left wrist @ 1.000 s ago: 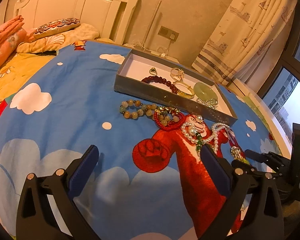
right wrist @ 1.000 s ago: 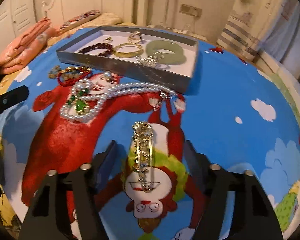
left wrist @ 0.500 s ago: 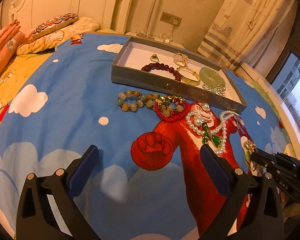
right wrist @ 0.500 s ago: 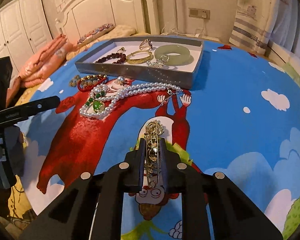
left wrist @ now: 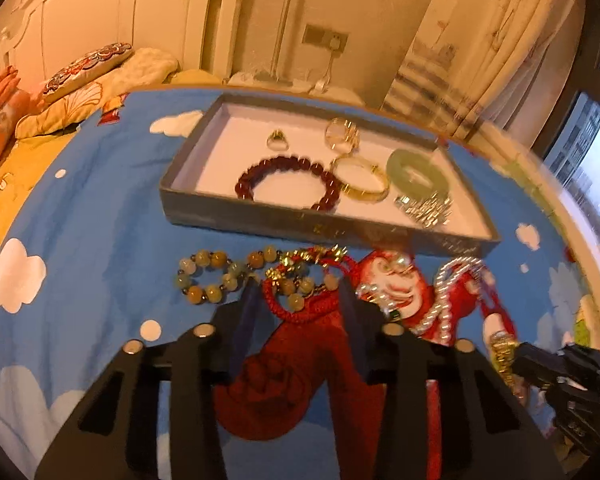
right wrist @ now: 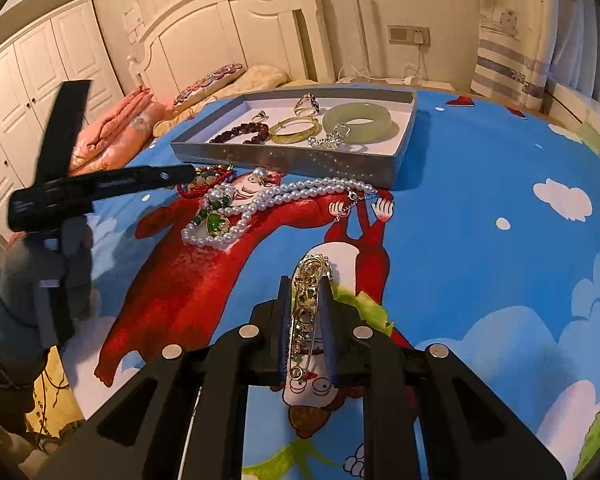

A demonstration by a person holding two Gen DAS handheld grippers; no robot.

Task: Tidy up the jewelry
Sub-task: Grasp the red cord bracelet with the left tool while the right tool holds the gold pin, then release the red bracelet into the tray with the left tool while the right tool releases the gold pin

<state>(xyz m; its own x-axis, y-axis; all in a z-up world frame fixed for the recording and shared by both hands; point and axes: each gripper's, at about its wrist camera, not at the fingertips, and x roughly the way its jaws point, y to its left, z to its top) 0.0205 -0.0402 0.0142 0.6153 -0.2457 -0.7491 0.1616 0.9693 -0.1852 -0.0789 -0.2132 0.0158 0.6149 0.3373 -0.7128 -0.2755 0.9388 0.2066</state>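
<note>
A grey jewelry tray [left wrist: 260, 216] [right wrist: 284, 158] on the blue bedspread holds a dark red bead bracelet [left wrist: 288, 180], a gold bangle [left wrist: 360, 180], a jade bangle [right wrist: 356, 120], rings and a silver piece. In front of it lie a stone bead bracelet [left wrist: 208, 276], a red cord bracelet [left wrist: 300, 304] and a pearl necklace [right wrist: 268, 204]. My left gripper [left wrist: 298, 300] has its jaws partly closed around the red cord bracelet. My right gripper [right wrist: 306, 312] is shut on a gold brooch [right wrist: 308, 300], raised above the bedspread.
The bed's white headboard [right wrist: 228, 28] and pillows [left wrist: 88, 72] lie beyond the tray. Folded pink blankets [right wrist: 116, 128] sit at the left. A curtain [left wrist: 480, 48] and window are at the right. The left gripper's body [right wrist: 100, 188] reaches in over the bracelets.
My left gripper moved forward to the red cord bracelet and its jaws narrowed around it. My right gripper closed on the gold brooch and lifted it.
</note>
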